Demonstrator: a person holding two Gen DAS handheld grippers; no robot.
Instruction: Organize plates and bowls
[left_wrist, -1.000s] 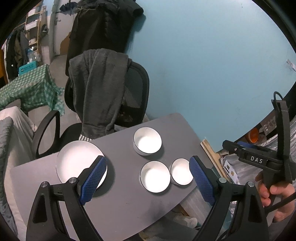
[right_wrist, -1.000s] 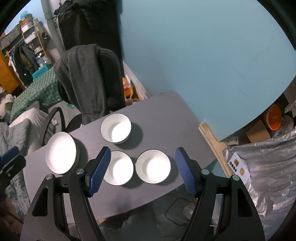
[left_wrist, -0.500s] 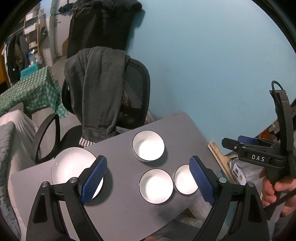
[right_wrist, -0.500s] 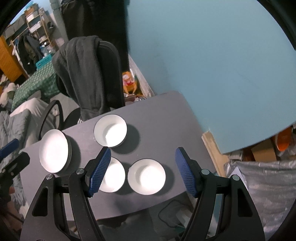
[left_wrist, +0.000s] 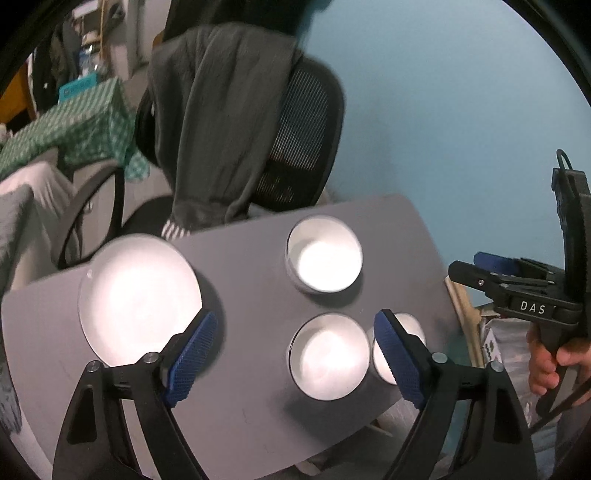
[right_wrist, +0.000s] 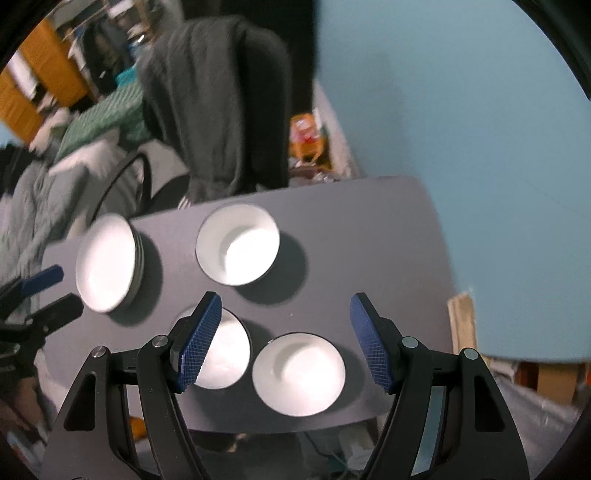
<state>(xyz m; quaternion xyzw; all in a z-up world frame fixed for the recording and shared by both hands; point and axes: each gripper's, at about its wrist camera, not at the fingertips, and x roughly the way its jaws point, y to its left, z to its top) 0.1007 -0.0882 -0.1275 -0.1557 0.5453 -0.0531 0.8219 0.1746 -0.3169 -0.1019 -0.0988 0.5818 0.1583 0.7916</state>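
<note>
Four white dishes sit on a grey table. A stack of plates lies at the left and a deep bowl at the far middle. A shallower bowl is nearer, and a small bowl beside it is partly hidden by a finger. My left gripper hangs open above the table, between the plates and the near bowls, holding nothing. In the right wrist view my right gripper is open and empty above two near bowls. The deep bowl and plates lie beyond.
An office chair draped with a grey garment stands at the table's far side, against a blue wall. A green checked cloth is at the far left. A hand holds the right gripper past the table's right edge, above boxes on the floor.
Both grippers have come down toward the table, so the dishes look larger. The right view has rolled and shifted toward the near bowls. Neither gripper's jaws changed, and no dish moved.
</note>
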